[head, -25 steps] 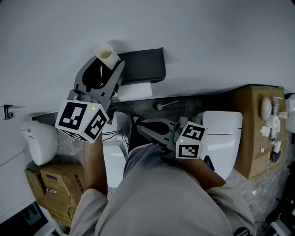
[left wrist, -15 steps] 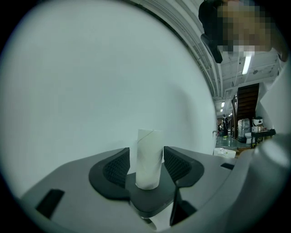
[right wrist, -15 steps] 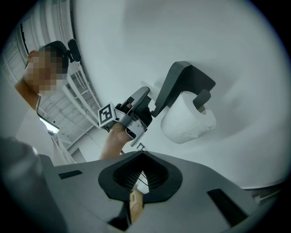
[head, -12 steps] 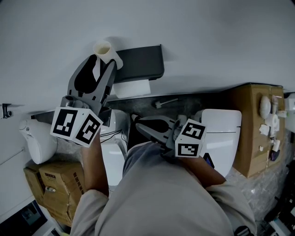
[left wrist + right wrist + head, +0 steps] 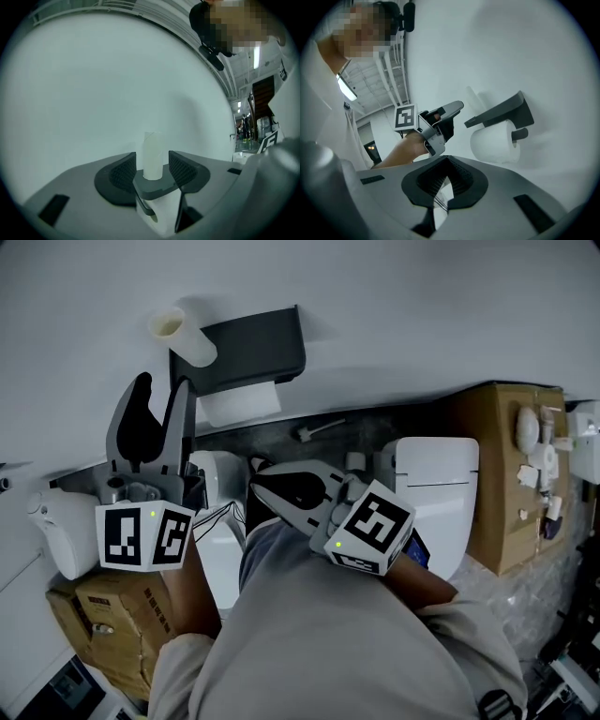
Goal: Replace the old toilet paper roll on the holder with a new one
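Observation:
An empty cardboard tube [image 5: 178,334] stands upright on the top of the dark wall holder [image 5: 258,348]. A full white paper roll [image 5: 239,401] hangs under that top. My left gripper [image 5: 157,390] is open, points at the wall and sits a short way below-left of the tube, apart from it. In the left gripper view the tube [image 5: 153,152] shows beyond the spread jaws, on the holder's top [image 5: 157,185]. My right gripper [image 5: 267,486] is shut and empty, lower and near my body. The right gripper view shows the holder [image 5: 501,112], the roll [image 5: 494,140] and the left gripper [image 5: 440,119].
A white toilet [image 5: 436,484] stands below the holder to the right, with a brown cardboard box [image 5: 502,474] beside it. More boxes [image 5: 103,624] and a white rounded fixture [image 5: 56,531] are at the lower left. A small tool [image 5: 314,430] lies by the wall's foot.
The left gripper has drawn back down and to the left, away from the tube, which stays standing on the holder's top. The right gripper has rolled a little in place.

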`<state>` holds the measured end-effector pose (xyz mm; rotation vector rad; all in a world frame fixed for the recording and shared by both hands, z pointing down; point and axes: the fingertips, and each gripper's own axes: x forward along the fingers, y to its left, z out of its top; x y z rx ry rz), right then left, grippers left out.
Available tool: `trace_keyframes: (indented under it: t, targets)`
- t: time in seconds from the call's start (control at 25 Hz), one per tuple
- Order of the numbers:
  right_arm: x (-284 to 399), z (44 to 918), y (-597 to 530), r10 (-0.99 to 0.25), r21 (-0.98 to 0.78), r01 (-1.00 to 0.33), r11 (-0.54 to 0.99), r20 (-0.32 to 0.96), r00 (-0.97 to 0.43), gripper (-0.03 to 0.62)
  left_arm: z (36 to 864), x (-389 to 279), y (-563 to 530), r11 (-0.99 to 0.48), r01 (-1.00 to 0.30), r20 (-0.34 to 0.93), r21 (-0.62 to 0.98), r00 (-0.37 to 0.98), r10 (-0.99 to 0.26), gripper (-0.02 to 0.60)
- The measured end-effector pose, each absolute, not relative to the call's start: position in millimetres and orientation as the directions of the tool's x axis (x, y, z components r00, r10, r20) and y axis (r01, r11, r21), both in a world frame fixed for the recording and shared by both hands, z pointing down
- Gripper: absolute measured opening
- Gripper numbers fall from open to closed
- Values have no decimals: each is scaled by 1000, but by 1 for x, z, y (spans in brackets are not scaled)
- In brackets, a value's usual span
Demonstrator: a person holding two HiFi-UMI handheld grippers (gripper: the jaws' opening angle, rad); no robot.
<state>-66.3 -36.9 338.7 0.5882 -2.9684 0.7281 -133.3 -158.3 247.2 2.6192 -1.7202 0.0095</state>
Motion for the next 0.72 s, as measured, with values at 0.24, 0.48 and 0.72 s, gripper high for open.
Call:
trace_keyframes:
  t: [0.24,0.48,0.72]
  targets:
    - [-58,320,-40,-469,-308,-506,806,190,-862,17,259,-136,-141,-366,-923,-1,115,369,-930,147]
    - [-42,305,-49,-603,-178,-627,758,173,-779,17,273,-130,-123,-347,-924,-10,162,350,-937,6]
    - [-40,283,-49,-658,-109,-664,739,89,-747,17,282,-122,-104,-353,-909,-13,224,359,-933,5]
